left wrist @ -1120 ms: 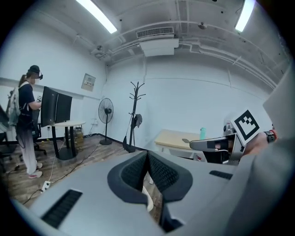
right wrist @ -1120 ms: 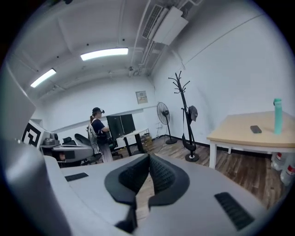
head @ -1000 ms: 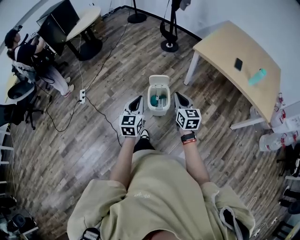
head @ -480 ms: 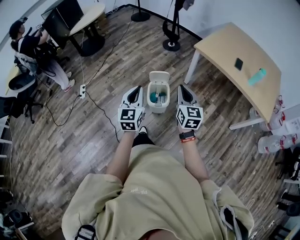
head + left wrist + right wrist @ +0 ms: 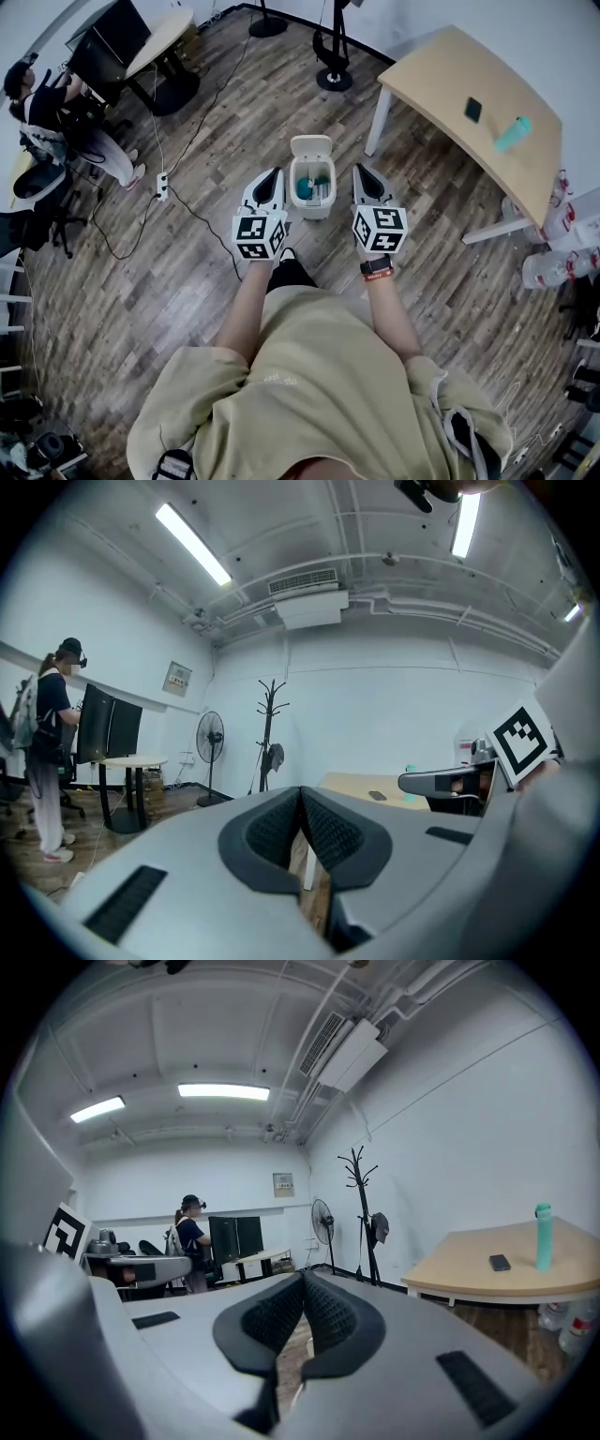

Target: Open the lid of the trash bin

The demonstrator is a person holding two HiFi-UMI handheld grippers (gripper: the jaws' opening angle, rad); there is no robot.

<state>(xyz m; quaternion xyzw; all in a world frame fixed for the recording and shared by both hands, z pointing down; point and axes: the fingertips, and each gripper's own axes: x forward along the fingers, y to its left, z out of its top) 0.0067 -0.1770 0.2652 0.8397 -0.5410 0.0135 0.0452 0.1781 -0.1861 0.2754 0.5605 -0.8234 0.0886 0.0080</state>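
A small white trash bin [image 5: 312, 187] stands on the wooden floor with its lid [image 5: 311, 146] tipped up at the far side, showing teal and white items inside. My left gripper [image 5: 274, 177] hangs just left of the bin, my right gripper [image 5: 361, 173] just right of it, both above floor level. Both point level across the room in their own views, so the bin is out of sight there. The left gripper [image 5: 302, 797] has its dark pads pressed together at the tips, and the right gripper [image 5: 303, 1283] likewise; nothing sits between either pair.
A light wooden table [image 5: 473, 117] with a phone [image 5: 473, 110] and a teal bottle [image 5: 513, 134] stands to the right. A person [image 5: 56, 117] works at a desk [image 5: 155, 42] far left. A cable and power strip [image 5: 161, 187] lie on the floor left of the bin.
Both grippers have risen and moved slightly forward alongside the bin. The bin's lid stays up throughout.
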